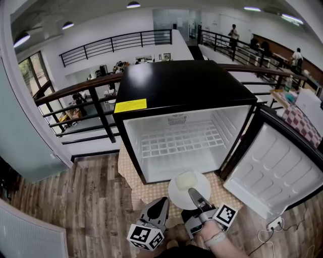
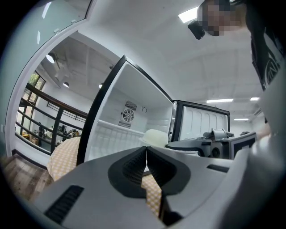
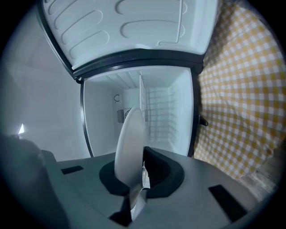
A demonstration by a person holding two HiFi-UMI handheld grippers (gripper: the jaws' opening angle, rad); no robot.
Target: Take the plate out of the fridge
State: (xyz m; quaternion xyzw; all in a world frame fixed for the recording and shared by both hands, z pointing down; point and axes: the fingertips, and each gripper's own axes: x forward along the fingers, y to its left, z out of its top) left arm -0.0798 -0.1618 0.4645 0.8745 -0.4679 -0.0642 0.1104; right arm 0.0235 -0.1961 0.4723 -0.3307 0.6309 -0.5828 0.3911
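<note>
I looked down at a checked cloth [image 1: 151, 194] on the wood floor [image 1: 91, 201], a black railing [image 1: 96, 95] beyond it, and a white socket [image 1: 275, 222] to my right.

Office mezzanine: railings [image 1: 75, 90], desks [image 1: 144, 60] below, ceiling lights [image 1: 133, 4]

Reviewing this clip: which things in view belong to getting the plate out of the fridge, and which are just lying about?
Part of the job:
- plate, out of the fridge, gripped on its edge by the right gripper
- open fridge door

Just there:
- left gripper, shut on nothing
- checked cloth under the fridge
- railing
</note>
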